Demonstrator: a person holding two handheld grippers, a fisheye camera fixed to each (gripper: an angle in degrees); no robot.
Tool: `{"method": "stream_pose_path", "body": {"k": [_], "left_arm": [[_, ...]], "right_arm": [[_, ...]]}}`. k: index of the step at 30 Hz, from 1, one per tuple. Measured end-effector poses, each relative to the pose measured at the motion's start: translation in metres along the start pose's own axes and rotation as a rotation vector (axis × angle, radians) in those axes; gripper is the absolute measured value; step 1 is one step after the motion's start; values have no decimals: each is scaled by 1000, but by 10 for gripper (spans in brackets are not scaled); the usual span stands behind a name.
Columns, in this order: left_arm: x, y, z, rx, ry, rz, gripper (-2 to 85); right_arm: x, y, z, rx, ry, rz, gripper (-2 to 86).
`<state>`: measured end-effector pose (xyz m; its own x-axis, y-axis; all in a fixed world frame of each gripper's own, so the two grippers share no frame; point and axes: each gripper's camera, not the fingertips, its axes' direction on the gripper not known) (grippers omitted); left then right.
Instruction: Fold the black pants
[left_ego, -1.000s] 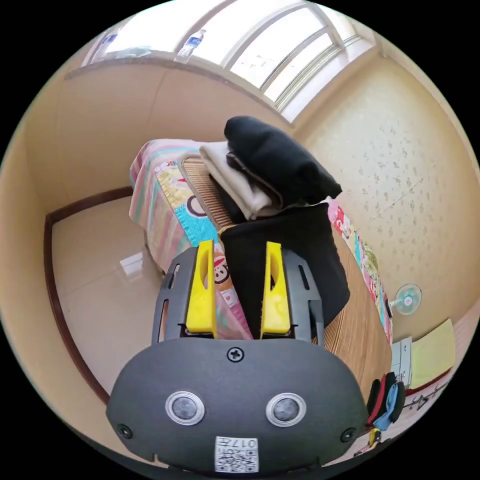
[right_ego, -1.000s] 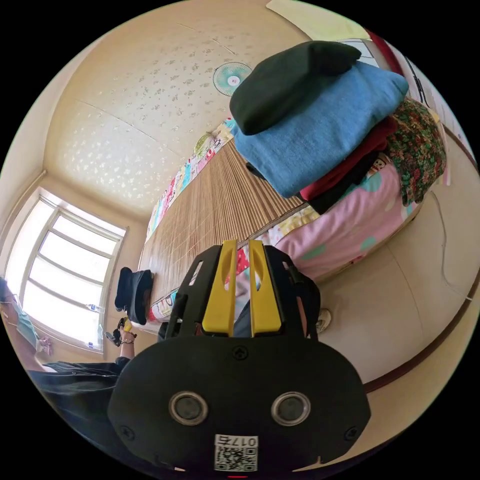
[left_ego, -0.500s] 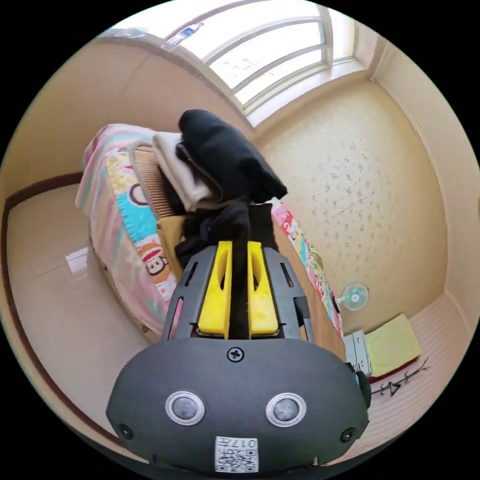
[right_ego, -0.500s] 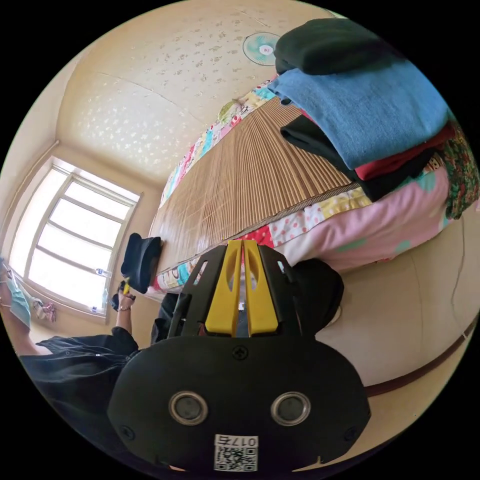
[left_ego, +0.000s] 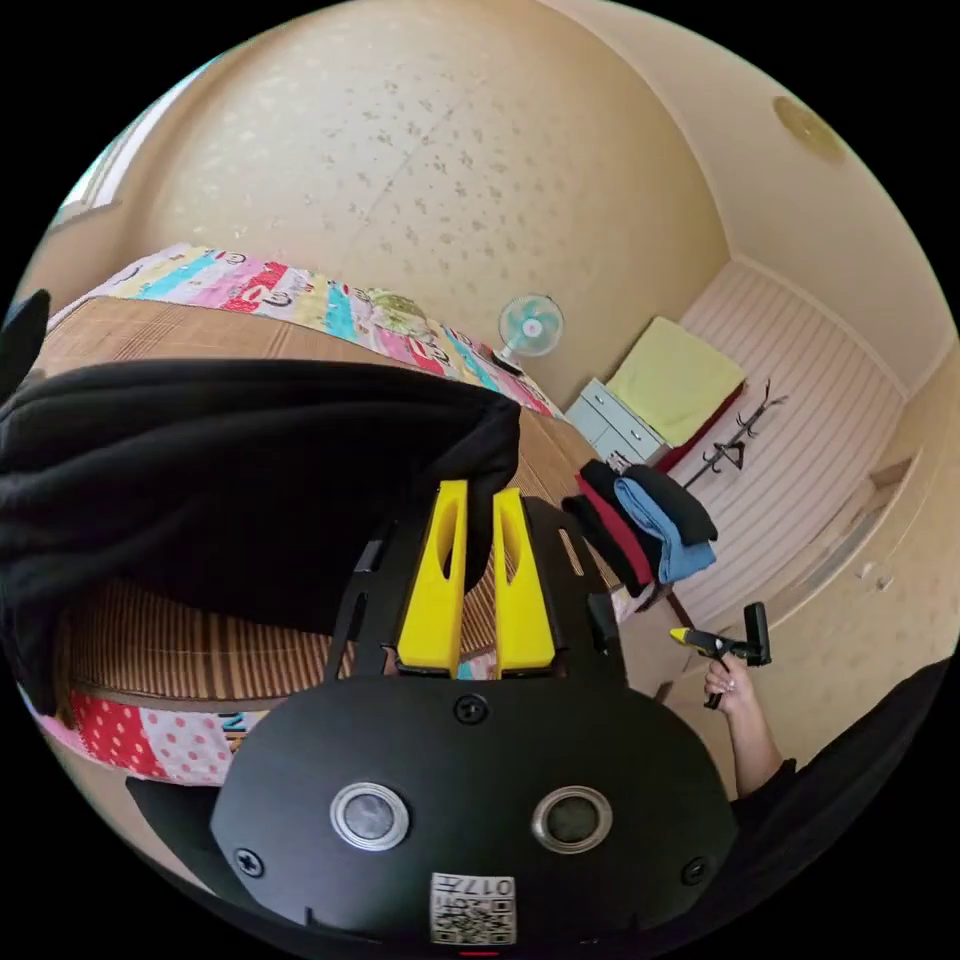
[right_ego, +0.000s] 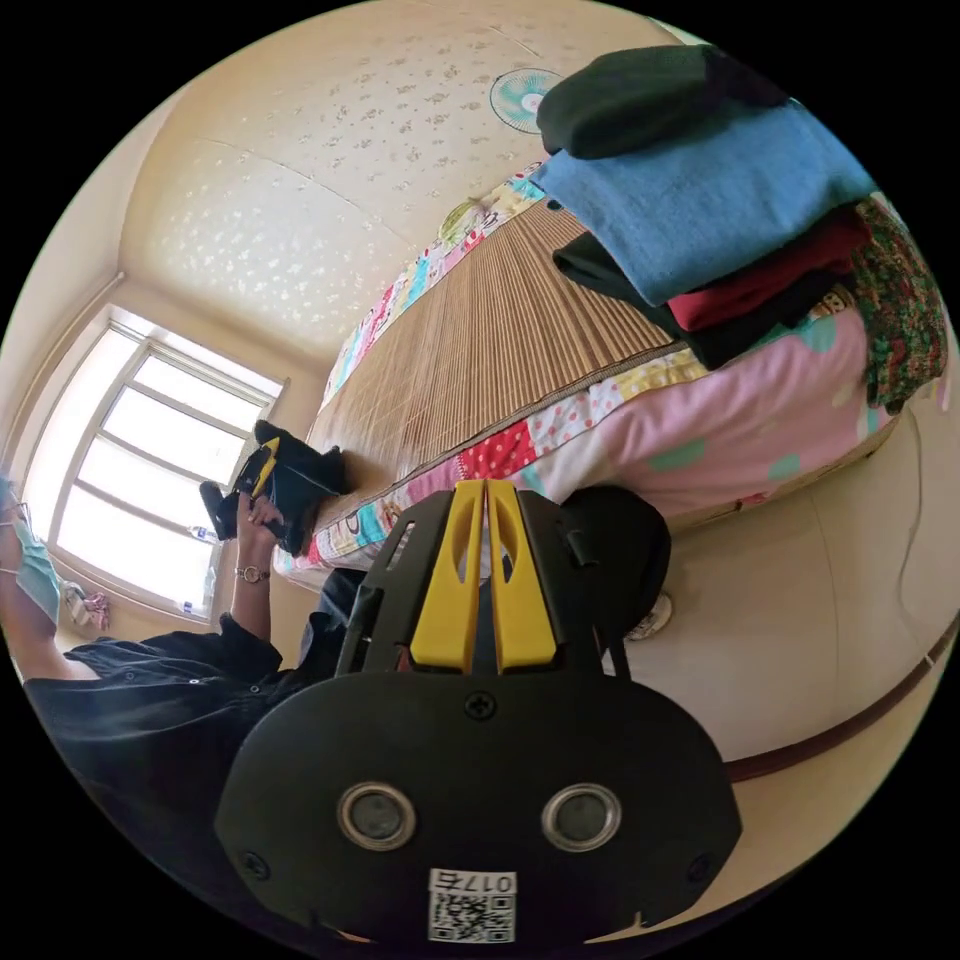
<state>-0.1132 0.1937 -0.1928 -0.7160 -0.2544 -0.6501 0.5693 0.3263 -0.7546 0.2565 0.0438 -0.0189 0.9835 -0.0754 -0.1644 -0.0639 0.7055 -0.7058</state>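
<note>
Black fleece: the black pants (left_ego: 230, 470), soft and matte, stretch as a thick folded band across the left half of the left gripper view, above the ribbed bamboo mat (left_ego: 200, 650).
Left gripper (left_ego: 478, 500): its yellow plastic jaws stand nearly together, pinching a corner of the pants between their tips.
Right gripper (right_ego: 485, 495): in the right gripper view its yellow jaws are pressed together with nothing between them; in the left gripper view it appears small at lower right, in the person's hand (left_ego: 728, 682).
Mat: woven strips run lengthwise over a patchwork quilt (right_ego: 700, 440) on the bed.
Stack of folded clothes (right_ego: 700, 200): upper right of the right gripper view, dark green, blue knit, red and black layers.
Fan (left_ego: 531, 327): round, teal, against the speckled wall.
</note>
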Motion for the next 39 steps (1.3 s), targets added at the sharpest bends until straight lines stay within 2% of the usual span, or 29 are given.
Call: {"method": "stream_pose_path", "body": {"k": [5, 10, 13, 15, 21, 24, 27, 29, 33, 36, 39], "left_arm": [[52, 62, 55, -177, 171, 140, 50], [71, 100, 64, -240, 191, 204, 52], [68, 106, 58, -247, 203, 210, 52], [60, 109, 56, -247, 229, 170, 52], [45, 131, 40, -192, 250, 28, 64], [38, 142, 13, -185, 213, 28, 84], [10, 160, -47, -58, 126, -39, 120], [-15, 174, -90, 38, 61, -96, 113], [-103, 197, -169, 227, -123, -407, 127], [-157, 191, -194, 309, -113, -534, 147], [-183, 169, -200, 341, -122, -543, 153]], "right_arm": [[18, 24, 20, -44, 122, -41, 6], [-20, 19, 85, -90, 27, -216, 20], [-76, 11, 133, -90, -130, -377, 42], [-145, 6, 180, -147, -243, -553, 71], [-350, 82, 299, -298, -163, -1007, 131], [-393, 113, 345, -338, -199, -1088, 126], [-400, 128, 385, -432, -256, -1070, 120], [-390, 138, 405, -431, -286, -1031, 117], [-379, 158, 476, -491, -270, -961, 119], [-394, 176, 517, -498, -251, -961, 127], [-413, 197, 549, -437, -170, -985, 128]]}}
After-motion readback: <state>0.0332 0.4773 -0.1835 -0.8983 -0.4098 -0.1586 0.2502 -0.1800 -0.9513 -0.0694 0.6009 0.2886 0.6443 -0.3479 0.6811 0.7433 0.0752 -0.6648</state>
